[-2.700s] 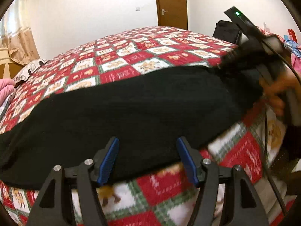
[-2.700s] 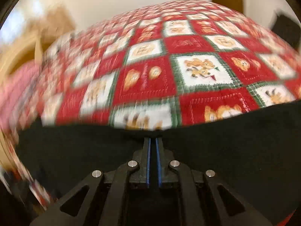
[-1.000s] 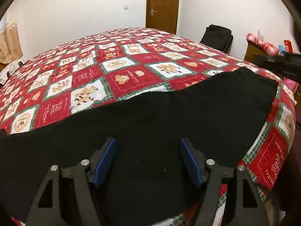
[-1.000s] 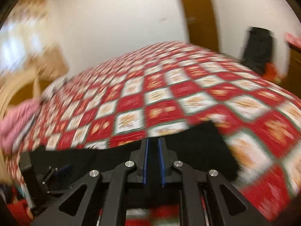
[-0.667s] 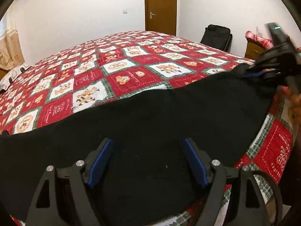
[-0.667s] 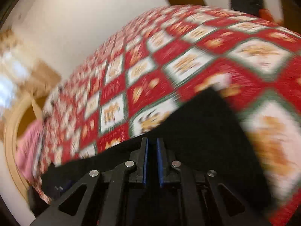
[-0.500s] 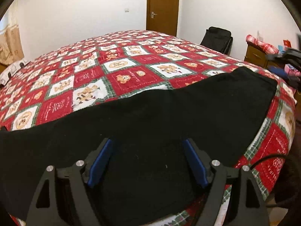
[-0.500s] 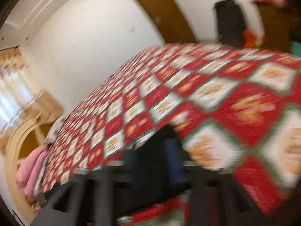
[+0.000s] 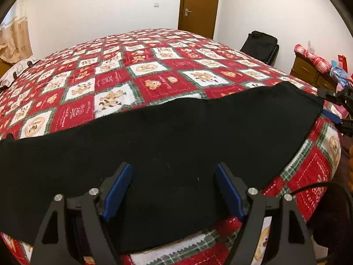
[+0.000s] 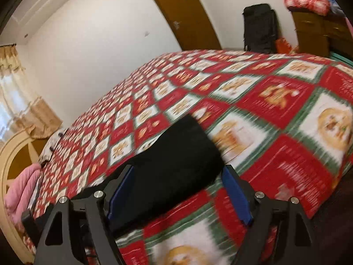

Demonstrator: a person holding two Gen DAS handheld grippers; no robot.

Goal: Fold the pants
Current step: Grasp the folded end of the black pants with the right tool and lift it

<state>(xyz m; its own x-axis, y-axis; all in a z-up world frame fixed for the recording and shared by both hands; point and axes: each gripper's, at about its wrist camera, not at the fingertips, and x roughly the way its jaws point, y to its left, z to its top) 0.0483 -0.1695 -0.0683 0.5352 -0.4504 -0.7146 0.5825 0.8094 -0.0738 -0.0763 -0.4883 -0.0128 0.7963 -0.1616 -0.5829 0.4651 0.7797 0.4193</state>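
The black pants [image 9: 167,137] lie flat in a long band across the near edge of the bed, on a red, white and green quilt [image 9: 141,70]. My left gripper [image 9: 174,190] is open and empty, its blue pads just above the near edge of the pants' middle. My right gripper [image 10: 179,190] is open and empty, straddling the right end of the pants [image 10: 176,154]. It also shows in the left wrist view [image 9: 335,110], just off the pants' far right corner.
The bed's right edge drops off beside the pants [image 9: 320,167]. A black suitcase [image 9: 260,44], a brown door [image 9: 198,4] and a wooden dresser with clothes [image 9: 313,66] stand beyond. A pink blanket [image 10: 19,185] lies at the bed's left.
My right gripper was shut on the pants' end, then opened and let go; the end now lies flat on the quilt. My left gripper stayed open and moved over the pants.
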